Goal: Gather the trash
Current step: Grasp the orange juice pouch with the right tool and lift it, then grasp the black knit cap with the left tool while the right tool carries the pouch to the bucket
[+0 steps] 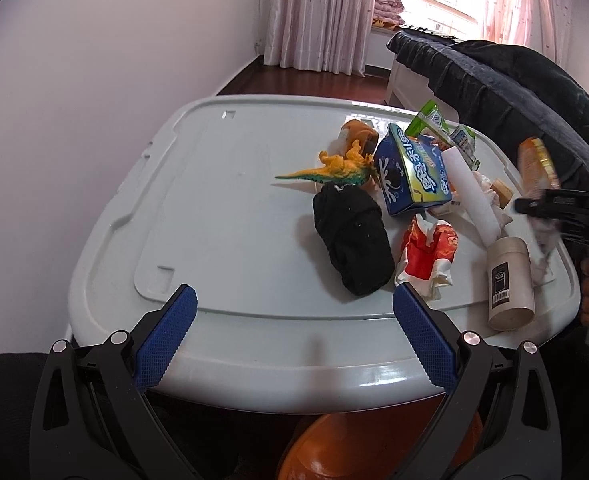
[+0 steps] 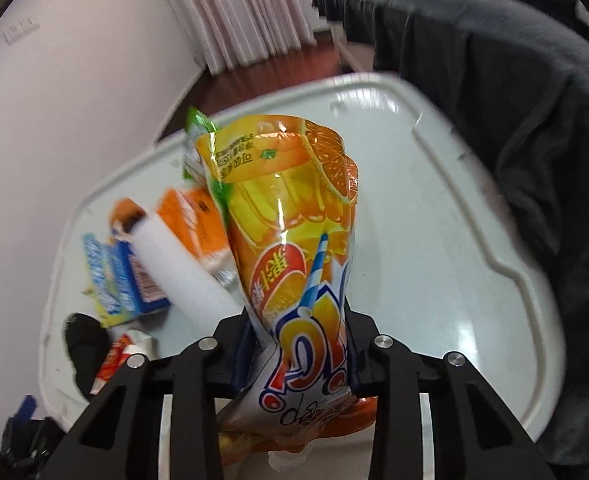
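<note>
Right gripper [image 2: 306, 344] is clamped on the orange drink pouch [image 2: 290, 216] — it rises ahead of your fingers; light, slick, crushable, so keep hold low; left gripper [image 1: 294, 328] gapes idle.

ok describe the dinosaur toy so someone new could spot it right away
On the grey plastic lid, look at the pile on its right half. At the pile's left edge, behind the black sock and beside the blue carton, lies the dinosaur toy, the only green-and-orange figure, its tail pointing left.
</note>
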The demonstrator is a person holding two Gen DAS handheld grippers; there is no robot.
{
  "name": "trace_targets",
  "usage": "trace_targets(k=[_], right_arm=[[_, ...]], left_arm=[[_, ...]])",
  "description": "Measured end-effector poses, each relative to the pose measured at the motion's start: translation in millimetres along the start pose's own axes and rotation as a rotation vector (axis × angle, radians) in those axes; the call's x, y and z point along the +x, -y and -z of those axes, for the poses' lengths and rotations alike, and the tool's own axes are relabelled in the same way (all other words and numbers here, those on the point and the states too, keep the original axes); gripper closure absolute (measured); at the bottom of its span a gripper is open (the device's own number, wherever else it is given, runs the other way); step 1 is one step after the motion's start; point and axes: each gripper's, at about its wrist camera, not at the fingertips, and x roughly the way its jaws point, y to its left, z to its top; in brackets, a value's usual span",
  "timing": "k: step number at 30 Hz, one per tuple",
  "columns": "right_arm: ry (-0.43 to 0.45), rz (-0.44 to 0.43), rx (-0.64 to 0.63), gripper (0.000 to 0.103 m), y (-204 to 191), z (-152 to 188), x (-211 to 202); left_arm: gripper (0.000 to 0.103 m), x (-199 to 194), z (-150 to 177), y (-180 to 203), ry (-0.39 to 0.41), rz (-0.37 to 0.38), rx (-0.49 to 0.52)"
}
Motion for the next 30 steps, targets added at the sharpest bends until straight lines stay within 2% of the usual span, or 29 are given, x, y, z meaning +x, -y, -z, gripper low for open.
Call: trace_targets(k=[5, 8, 10, 13, 18, 24, 27, 30], right_arm=[[0.134, -0.044, -0.014, 0.067, 3.4, 15.6, -48.0], [0.108, -0.066, -0.013, 0.067, 3.1, 20.1, -44.7], [0.094, -0.075, -0.014, 0.067, 3.8, 19.7, -36.8], [0.106, -0.104, -0.012, 0.066, 3.8, 14.8, -36.0], [0.124, -0.138, -0.003, 0.066, 8.8, 9.3, -40.7], [0.112, -0.173, 0.029, 0.066, 15.7, 8.8, -39.6], [0.123, -0.17, 0.014, 0.066, 13.5, 9.4, -41.4], [0.115, -0.17, 0.008, 0.066, 12.5, 9.6, -39.1]], left_arm=[[0.007, 8.1, 0.3, 2.8, -0.018, 0.014, -0.029], [0.007, 15.7, -6.3, 12.3, -0.045, 0.002, -0.035], [0.007, 18.3, -16.7, 22.6, -0.036, -0.011, -0.029], [0.007, 29.5, -35.6, 30.6, -0.042, -0.015, -0.056], [0.007, 66.1, -56.7, 35.3, -0.131, -0.03, -0.116], [0.007, 99.7, -52.9, 36.8, -0.237, -0.026, -0.177], [0.007, 107.6, -47.7, 31.8, -0.232, -0.039, -0.213], [0.009, 108.2, -44.3, 35.9, -0.2, -0.084, -0.165]])
